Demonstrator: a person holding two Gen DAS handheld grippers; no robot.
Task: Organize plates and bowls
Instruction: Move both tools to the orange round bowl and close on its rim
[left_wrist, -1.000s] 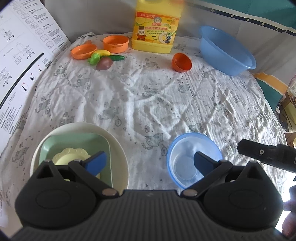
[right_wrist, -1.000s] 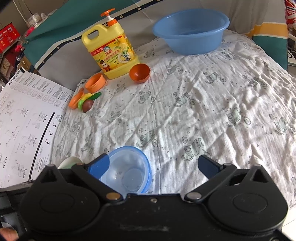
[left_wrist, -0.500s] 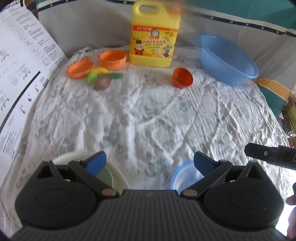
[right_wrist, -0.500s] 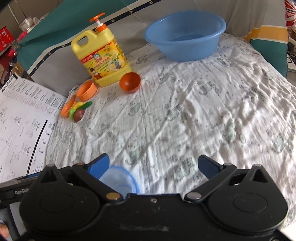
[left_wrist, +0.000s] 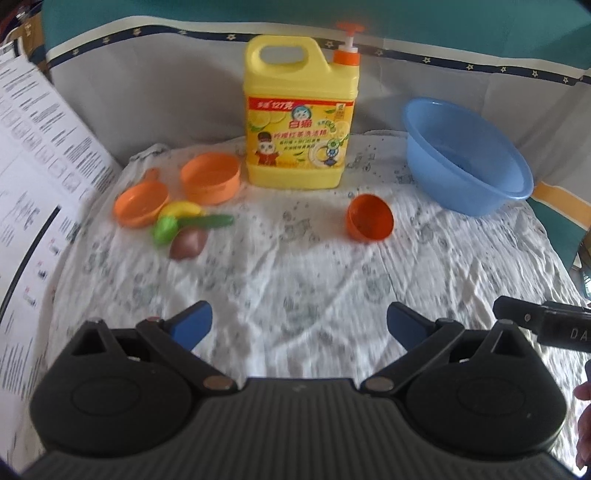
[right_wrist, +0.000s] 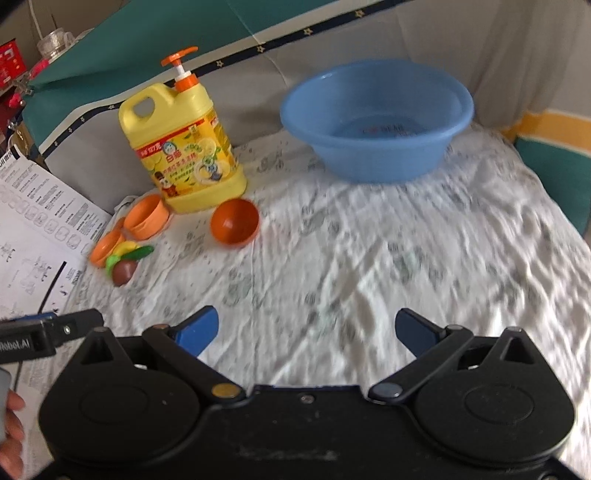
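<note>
While our left gripper (left_wrist: 297, 326) and right gripper (right_wrist: 304, 330) both hang spread wide and empty above the cloth (left_wrist: 314, 273), the orange bowl (left_wrist: 369, 218) lies far, tipped, near the blue basin (left_wrist: 467, 155).

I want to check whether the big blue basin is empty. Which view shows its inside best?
The right wrist view: the blue basin faces the camera, floor visible, nothing inside. The left wrist view shows it off to the side, tilted and blurrier.

A yellow detergent jug (left_wrist: 301, 129) with an orange pump, a light-blue basin (left_wrist: 467, 155), an orange bowl (left_wrist: 369, 218), and a white cloth (left_wrist: 295, 266) printed with grey animals.
</note>
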